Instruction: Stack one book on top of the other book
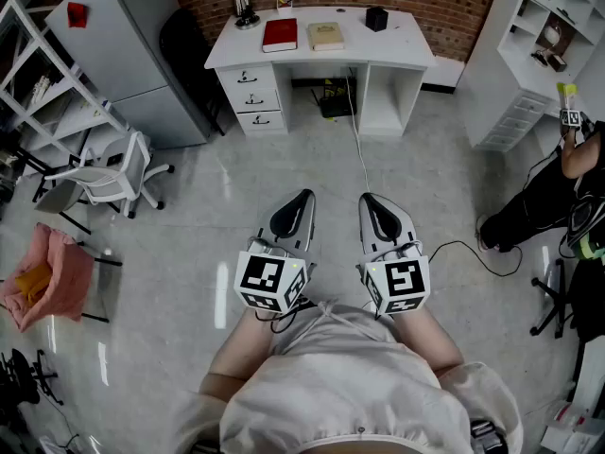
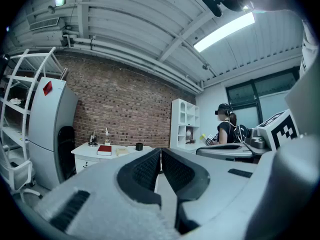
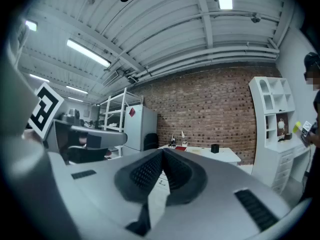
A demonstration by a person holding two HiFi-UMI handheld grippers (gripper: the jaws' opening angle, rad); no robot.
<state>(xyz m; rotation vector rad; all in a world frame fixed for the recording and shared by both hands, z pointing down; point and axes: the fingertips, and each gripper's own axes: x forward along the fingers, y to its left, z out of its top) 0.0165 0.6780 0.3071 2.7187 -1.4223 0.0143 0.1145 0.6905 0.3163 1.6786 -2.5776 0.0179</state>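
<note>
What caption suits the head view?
Left gripper and right gripper, shut, face a desk with a red book beside a tan book.

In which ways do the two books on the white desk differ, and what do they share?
Colour: the red book has a dark red cover, the tan book a pale beige one.
Place: in the head view the red book lies left, nearer the desk lamp; the tan book lies right, nearer the black box.
Shared: both lie flat on the white desk, side by side, apart, not yet stacked.
</note>
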